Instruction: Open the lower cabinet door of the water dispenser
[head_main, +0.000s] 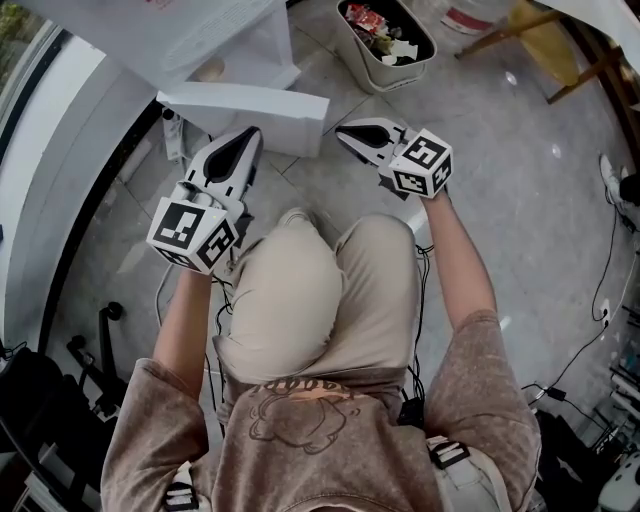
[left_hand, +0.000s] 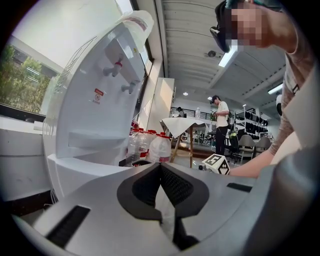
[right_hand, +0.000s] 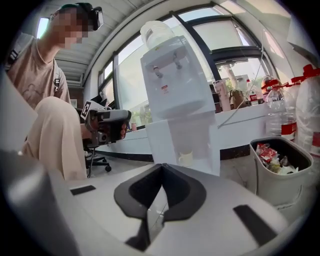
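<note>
1. Two sets of fingers are clenched tip to tip with nothing between them, on the left gripper (left_hand: 160, 166) and the right gripper (right_hand: 161, 166).
2. Both grippers point toward the white water dispenser (right_hand: 175, 85). The left one is close against its lower cabinet door (head_main: 245, 108), and contact cannot be told. The right one is just beside the door's free edge, apart from it.
3. That door stands open at the dispenser's base, with a pale cup (right_hand: 186, 159) inside the cabinet.
4. Beyond, a littered waste bin (head_main: 385, 40) stands on the tiled floor (head_main: 520, 200), and plastic bottles (left_hand: 150, 147) are clustered near the dispenser.
</note>
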